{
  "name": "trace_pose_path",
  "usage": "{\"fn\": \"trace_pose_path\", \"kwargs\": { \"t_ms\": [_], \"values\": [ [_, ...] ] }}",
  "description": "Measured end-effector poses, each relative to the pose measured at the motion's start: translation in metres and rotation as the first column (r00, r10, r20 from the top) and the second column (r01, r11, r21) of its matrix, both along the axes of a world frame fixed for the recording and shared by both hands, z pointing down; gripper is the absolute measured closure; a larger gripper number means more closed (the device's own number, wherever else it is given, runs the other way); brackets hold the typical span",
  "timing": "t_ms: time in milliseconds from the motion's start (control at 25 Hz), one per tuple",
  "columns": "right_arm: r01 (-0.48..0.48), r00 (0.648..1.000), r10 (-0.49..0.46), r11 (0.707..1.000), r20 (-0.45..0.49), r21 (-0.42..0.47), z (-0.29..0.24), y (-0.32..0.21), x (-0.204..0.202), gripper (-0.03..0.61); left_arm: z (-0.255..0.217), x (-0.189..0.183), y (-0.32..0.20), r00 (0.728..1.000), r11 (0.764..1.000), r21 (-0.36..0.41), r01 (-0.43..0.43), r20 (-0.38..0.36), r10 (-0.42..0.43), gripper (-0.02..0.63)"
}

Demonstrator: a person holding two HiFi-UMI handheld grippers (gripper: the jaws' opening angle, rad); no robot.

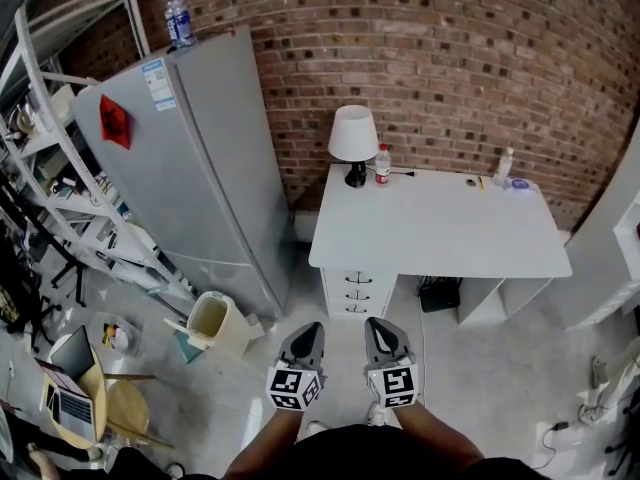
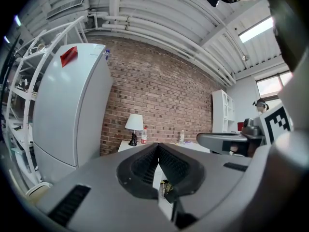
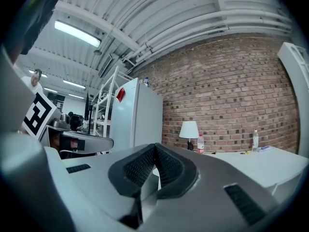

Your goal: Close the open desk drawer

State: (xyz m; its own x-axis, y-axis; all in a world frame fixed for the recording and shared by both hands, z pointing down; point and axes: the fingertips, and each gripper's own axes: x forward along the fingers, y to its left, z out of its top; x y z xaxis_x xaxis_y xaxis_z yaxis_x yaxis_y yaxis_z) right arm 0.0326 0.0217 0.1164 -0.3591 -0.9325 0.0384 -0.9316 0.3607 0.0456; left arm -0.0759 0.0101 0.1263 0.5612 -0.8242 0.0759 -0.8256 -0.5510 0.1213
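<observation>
Brick wall (image 1: 450, 68) behind the smooth white bench (image 1: 440, 233), tall grey fridge (image 1: 190, 168) right beside it; left gripper (image 1: 309, 330) and right gripper (image 1: 377, 326) jaws both closed, empty.

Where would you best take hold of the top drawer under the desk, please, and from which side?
By the dark handle in the middle of the front of the top drawer, coming straight from the front, the way the shut left claw and right claw point. It looks like a thin level bow, so the jaws should open and close above and below it.
</observation>
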Motion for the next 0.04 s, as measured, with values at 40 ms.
{"fn": "trace_pose_path", "kwargs": {
  "t_ms": [40],
  "values": [
    [-0.004, 1.000, 0.004, 1.000, 0.000, -0.001, 0.0009, -0.0002, 0.0000, 0.551, 0.0011, -0.0015, 0.0001, 1.000, 1.000, -0.001, 0.001, 0.002, -0.001, 0.606]
  ]
}}
